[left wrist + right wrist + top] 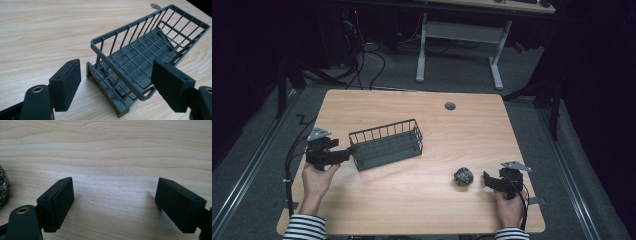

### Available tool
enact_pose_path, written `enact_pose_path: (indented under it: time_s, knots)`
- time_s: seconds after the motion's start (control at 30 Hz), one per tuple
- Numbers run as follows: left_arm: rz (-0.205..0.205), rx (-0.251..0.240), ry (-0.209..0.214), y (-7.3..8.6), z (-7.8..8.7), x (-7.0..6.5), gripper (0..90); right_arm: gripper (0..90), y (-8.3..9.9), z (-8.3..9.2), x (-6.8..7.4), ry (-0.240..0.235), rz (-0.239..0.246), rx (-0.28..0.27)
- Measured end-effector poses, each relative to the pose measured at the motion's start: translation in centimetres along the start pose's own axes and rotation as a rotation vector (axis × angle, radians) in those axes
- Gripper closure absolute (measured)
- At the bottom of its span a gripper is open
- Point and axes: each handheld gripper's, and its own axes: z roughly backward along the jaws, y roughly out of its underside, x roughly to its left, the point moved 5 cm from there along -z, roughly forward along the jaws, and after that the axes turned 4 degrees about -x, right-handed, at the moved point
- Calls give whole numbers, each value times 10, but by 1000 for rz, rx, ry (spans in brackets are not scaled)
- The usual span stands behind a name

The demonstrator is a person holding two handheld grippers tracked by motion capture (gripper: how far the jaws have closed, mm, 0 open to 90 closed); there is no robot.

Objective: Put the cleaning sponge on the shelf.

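the left gripper (116,82) stands with its black jaws spread wide, the near end of the dark grey wire basket (150,57) between them but untouched by the pads. the basket rests on the pale wooden table (422,205). the right gripper (113,203) is also open, over bare wood, with a crumpled steel-wool ball (463,176) just beside it.

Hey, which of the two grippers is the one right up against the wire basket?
The left gripper: its open jaws flank the near end of the dark wire basket. The right gripper sits apart, open over bare table beside the steel wool ball.
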Motion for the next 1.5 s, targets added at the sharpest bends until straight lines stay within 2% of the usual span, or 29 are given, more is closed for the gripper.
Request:
enact_pose_path:
  time_s: [0.23,0.4,0.5,0.7,1.03,1.33,1.5]
  knots:
    - [-1,32,-15,5,-13,0,301,153,0,0,0,-1,1,1]
    - [-2,40,-8,8,-17,0,340,153,0,0,0,-2,1,-3]
    - [-10,44,4,9,-19,-1,422,154,0,0,0,-3,1,-2]
    - [-24,39,23,9,-19,-5,506,153,0,0,1,-9,10,-3]
    - [-36,43,27,10,-21,-10,524,153,0,0,1,-9,10,-4]
    - [-64,45,45,10,-27,-26,534,153,0,0,1,-10,11,-4]
    - [-74,46,39,10,-30,-34,536,153,0,0,1,-10,11,-4]
